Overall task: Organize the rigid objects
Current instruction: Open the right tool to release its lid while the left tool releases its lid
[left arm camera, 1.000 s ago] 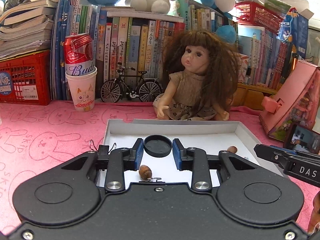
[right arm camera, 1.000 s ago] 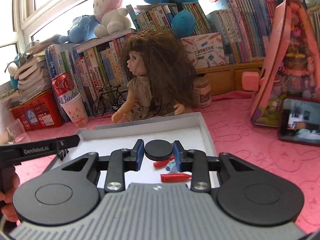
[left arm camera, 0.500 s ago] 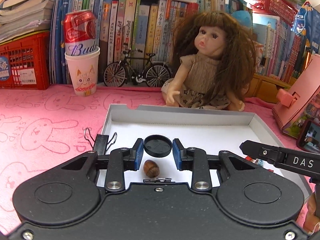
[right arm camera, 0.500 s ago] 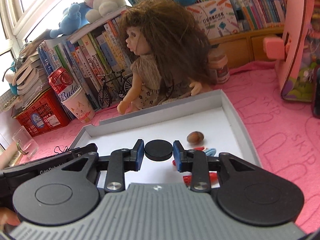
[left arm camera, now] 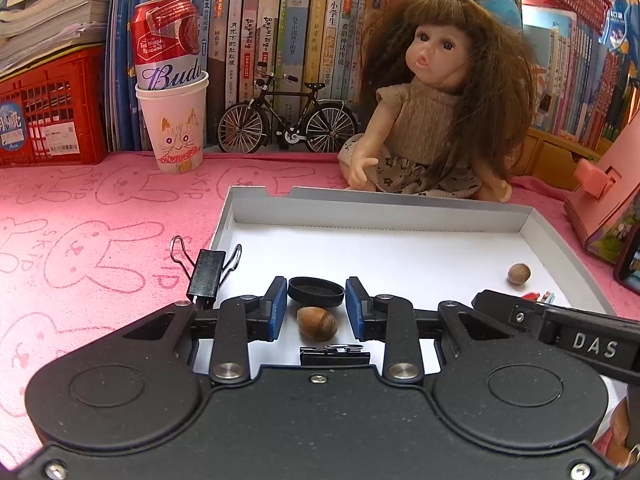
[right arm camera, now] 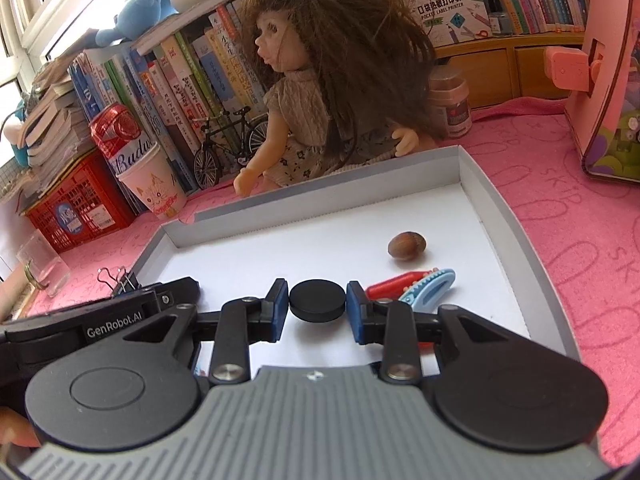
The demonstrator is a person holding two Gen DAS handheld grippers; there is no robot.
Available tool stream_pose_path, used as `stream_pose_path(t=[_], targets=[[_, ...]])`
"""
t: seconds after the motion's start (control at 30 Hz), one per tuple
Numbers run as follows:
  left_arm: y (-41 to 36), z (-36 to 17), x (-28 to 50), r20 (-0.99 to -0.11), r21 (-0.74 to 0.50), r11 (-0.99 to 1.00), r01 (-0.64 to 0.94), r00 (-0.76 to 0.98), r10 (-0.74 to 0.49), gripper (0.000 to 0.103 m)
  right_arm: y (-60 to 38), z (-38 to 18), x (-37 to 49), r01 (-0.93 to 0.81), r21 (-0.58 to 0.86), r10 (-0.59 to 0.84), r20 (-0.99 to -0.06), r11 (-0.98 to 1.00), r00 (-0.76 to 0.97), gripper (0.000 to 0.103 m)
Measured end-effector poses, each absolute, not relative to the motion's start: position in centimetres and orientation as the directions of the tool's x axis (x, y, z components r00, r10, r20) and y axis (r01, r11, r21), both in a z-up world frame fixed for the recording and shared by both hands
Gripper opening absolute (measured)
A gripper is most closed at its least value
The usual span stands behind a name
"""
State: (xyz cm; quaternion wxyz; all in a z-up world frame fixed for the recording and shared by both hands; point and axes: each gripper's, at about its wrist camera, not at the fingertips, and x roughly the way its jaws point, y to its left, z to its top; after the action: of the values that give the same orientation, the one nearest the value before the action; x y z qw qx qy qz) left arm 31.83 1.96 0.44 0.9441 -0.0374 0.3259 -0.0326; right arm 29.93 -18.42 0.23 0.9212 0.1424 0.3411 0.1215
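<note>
My left gripper (left arm camera: 316,292) is shut on a black round cap (left arm camera: 316,291) and holds it over the near left part of the white tray (left arm camera: 376,208). A brown nut (left arm camera: 317,322) and a small black binder clip (left arm camera: 335,355) lie just below it. Another nut (left arm camera: 519,273) lies at the tray's right. My right gripper (right arm camera: 317,301) is shut on a black disc (right arm camera: 317,300) above the tray (right arm camera: 500,216). A nut (right arm camera: 407,245), a red clip (right arm camera: 394,281) and a blue clip (right arm camera: 430,284) lie to its right.
A black binder clip (left arm camera: 207,272) sits at the tray's left edge on the pink cloth (left arm camera: 80,240). Behind the tray stand a doll (left arm camera: 436,120), a model bicycle (left arm camera: 288,120), a can in a paper cup (left arm camera: 172,92), a red crate (left arm camera: 44,120) and books. A pink toy house (right arm camera: 608,80) stands right.
Both grippers have moved down and forward over the tray, each keeping its black round piece. The nuts and clips on the tray floor now look nearer.
</note>
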Motion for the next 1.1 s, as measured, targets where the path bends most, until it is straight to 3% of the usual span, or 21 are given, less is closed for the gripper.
stream_pose_path(t=[0.27, 0.3, 0.33, 0.4, 0.43, 0.53, 0.67, 0.73, 1.1], targets=[[1.8, 0.4, 31.7, -0.612, -0.084, 0.996, 0.041, 0.786, -0.084, 0.030, -18.3, 0.2, 29.7, -0.129, 0.331, 0.310, -0.585, 0.935, 0.749, 0.039], [1.8, 0.4, 31.7, -0.611, -0.086, 0.995, 0.041, 0.787, -0.085, 0.034, -18.4, 0.3, 29.6, -0.125, 0.336, 0.309, -0.582, 0.934, 0.752, 0.039], [1.8, 0.5, 31.6, -0.609, -0.089, 0.995, 0.038, 0.789, -0.084, 0.045, -18.5, 0.3, 29.4, -0.121, 0.341, 0.309, -0.574, 0.932, 0.758, 0.042], [2.0, 0.7, 31.3, -0.590, -0.103, 0.994, 0.026, 0.803, -0.082, 0.057, -18.7, 0.5, 29.1, -0.115, 0.351, 0.306, -0.558, 0.929, 0.771, 0.060], [2.1, 0.9, 31.0, -0.579, -0.108, 0.994, 0.025, 0.811, -0.083, 0.061, -18.9, 0.6, 28.9, -0.119, 0.357, 0.311, -0.547, 0.926, 0.777, 0.061], [2.4, 1.5, 30.5, -0.568, -0.120, 0.992, 0.038, 0.817, -0.100, 0.065, -19.0, 1.2, 28.4, -0.121, 0.344, 0.299, -0.532, 0.931, 0.792, 0.063], [2.9, 2.3, 29.8, -0.565, -0.158, 0.987, 0.039, 0.816, -0.123, 0.071, -19.6, 2.1, 27.5, -0.116, 0.351, 0.290, -0.498, 0.929, 0.818, 0.077], [3.0, 2.6, 29.3, -0.551, -0.154, 0.987, 0.041, 0.826, -0.120, 0.079, -20.2, 2.6, 27.1, -0.108, 0.374, 0.292, -0.479, 0.921, 0.828, 0.081], [2.4, 4.4, 26.2, -0.526, -0.125, 0.990, 0.065, 0.841, -0.122, 0.084, -21.4, 4.1, 24.9, -0.066, 0.327, 0.221, -0.463, 0.943, 0.858, 0.087]])
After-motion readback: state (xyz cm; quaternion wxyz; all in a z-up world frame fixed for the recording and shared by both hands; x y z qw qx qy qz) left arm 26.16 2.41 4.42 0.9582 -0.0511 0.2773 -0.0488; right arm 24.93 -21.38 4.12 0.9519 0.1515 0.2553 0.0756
